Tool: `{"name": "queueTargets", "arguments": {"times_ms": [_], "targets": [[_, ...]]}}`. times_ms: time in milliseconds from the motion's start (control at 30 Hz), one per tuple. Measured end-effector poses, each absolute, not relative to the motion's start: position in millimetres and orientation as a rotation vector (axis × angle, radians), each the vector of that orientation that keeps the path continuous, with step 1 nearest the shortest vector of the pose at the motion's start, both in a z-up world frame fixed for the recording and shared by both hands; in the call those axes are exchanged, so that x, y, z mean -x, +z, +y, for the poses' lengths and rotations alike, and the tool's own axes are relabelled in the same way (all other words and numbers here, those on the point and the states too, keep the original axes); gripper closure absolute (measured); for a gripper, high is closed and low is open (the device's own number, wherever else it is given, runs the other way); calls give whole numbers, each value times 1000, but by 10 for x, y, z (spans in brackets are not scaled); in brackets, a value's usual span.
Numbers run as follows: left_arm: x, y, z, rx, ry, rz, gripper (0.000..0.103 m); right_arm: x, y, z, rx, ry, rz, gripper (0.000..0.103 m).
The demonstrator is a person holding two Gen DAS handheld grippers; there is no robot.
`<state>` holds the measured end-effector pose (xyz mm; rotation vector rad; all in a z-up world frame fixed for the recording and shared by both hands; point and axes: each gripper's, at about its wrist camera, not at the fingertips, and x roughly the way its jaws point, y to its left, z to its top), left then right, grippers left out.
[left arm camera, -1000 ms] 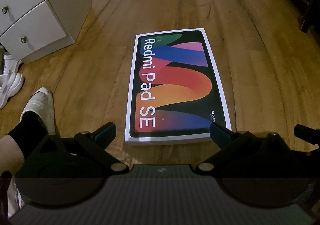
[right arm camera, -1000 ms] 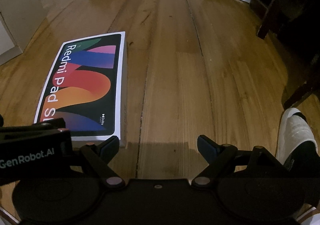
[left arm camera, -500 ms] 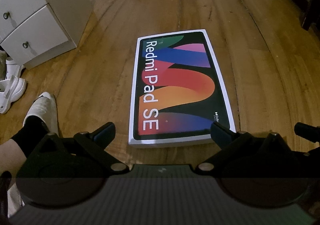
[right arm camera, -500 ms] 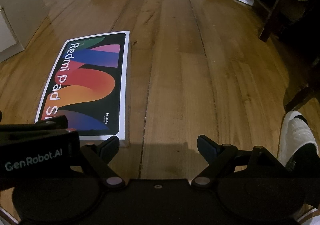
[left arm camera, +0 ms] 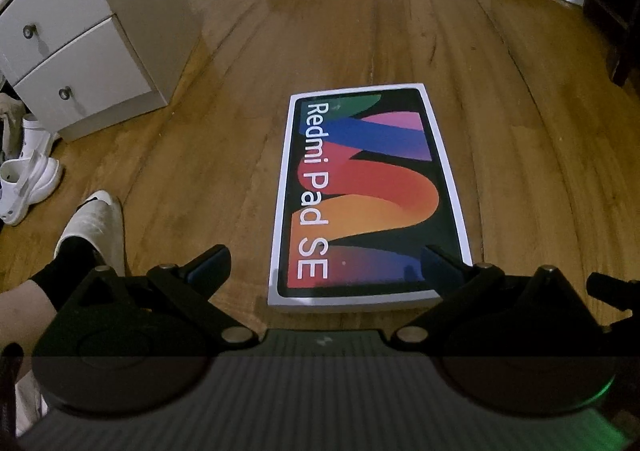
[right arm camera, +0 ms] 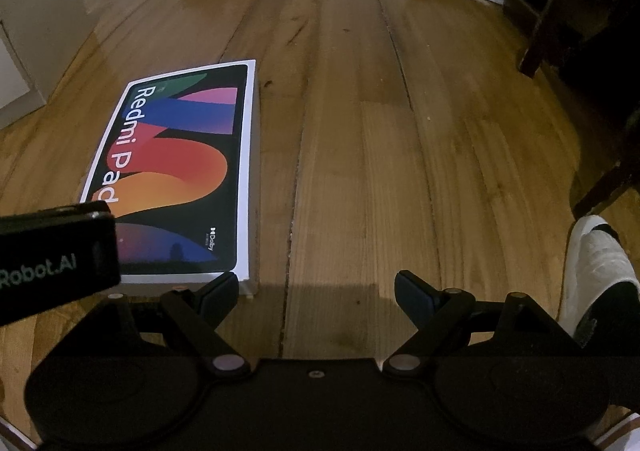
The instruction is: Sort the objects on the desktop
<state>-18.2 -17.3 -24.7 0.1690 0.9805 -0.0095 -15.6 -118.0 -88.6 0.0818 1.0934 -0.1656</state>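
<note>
Flat white-edged tablet box with a colourful lid (left arm camera: 370, 195) lies lengthwise ahead of my left gripper (left arm camera: 326, 263), its jaws spread and empty. My right gripper (right arm camera: 316, 287), likewise agape, sits off its right edge, so I judge left nearer.

Box (left arm camera: 370, 195) lid reads "Redmi Pad SE" — small mark, perhaps "Dolby".

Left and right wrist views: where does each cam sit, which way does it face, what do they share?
Left wrist: on the left gripper, tilted down at the wooden floor, the tablet box straight ahead; open fingers, a slippered foot at left, a drawer cabinet beyond.
Right wrist: on the right gripper, tilted down at bare floor; open fingers, the other slippered foot at right.
Shared: the tablet box, here left of centre, and the floor; the left gripper's body also juts in at left.
</note>
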Motion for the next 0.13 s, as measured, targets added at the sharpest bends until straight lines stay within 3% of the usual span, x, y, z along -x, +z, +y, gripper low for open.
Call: {"name": "queueTargets", "arguments": {"times_ms": [133], "targets": [[173, -269, -194, -156, -29, 994, 0, 155, -894, -1162, -77, -162, 1096, 14]]}}
